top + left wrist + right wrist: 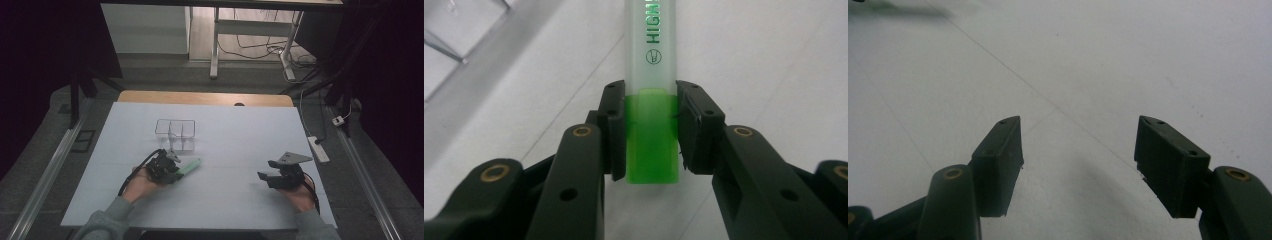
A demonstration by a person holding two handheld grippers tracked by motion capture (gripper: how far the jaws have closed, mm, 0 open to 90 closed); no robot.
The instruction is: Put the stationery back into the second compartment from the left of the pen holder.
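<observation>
A green highlighter (651,75) with a frosted cap lies on the white table sheet (225,145). My left gripper (651,130) is shut on its bright green rear end, both pads pressed against its sides. From above, the highlighter (190,166) sticks out to the right of the left gripper (172,165), just in front of a clear plastic organiser (175,134). Over the sheet at the right, my right gripper (265,176) rests open; in its own view, the right gripper (1078,145) has nothing between its jaws.
The clear organiser (454,35) with its dividers stands close beyond the left gripper. The wooden table edge (205,98) shows behind the sheet. A white power strip (318,148) lies off the table's right side on the floor.
</observation>
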